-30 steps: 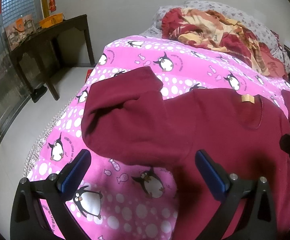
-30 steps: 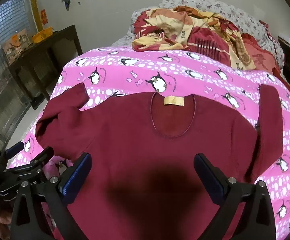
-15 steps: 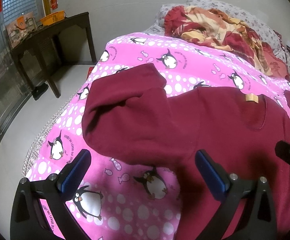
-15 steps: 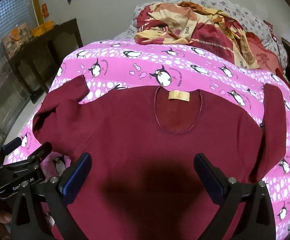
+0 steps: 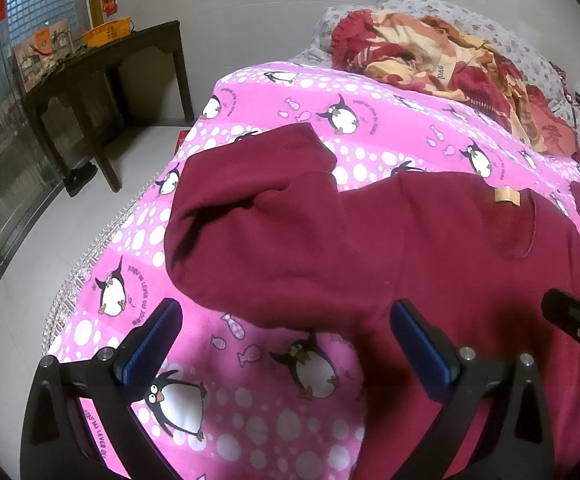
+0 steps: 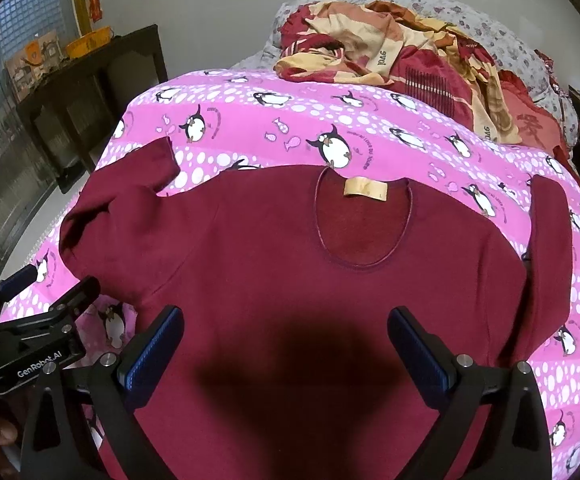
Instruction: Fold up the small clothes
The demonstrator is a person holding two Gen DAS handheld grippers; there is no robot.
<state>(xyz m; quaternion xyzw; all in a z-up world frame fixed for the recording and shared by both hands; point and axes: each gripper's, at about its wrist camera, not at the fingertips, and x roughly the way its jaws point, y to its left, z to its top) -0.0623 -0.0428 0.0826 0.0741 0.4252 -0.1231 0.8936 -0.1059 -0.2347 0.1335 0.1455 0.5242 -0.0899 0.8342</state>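
A dark red long-sleeved top lies spread on the pink penguin blanket, neck opening and tan label facing up. Its left sleeve is bunched and bent back near the bed's left edge; the other sleeve lies straight along the right side. My left gripper is open above the blanket just below the bunched sleeve, holding nothing. My right gripper is open over the lower middle of the top, casting a shadow on it. In the right wrist view the left gripper appears at the left edge.
A crumpled red and cream quilt lies at the head of the bed against grey floral pillows. A dark wooden table with an orange basket stands by the wall to the left. The floor drops off at the bed's left edge.
Both grippers have crept forward and a little lower toward the top, which now fills more of each view. The garment has not moved, and both grippers stay open.
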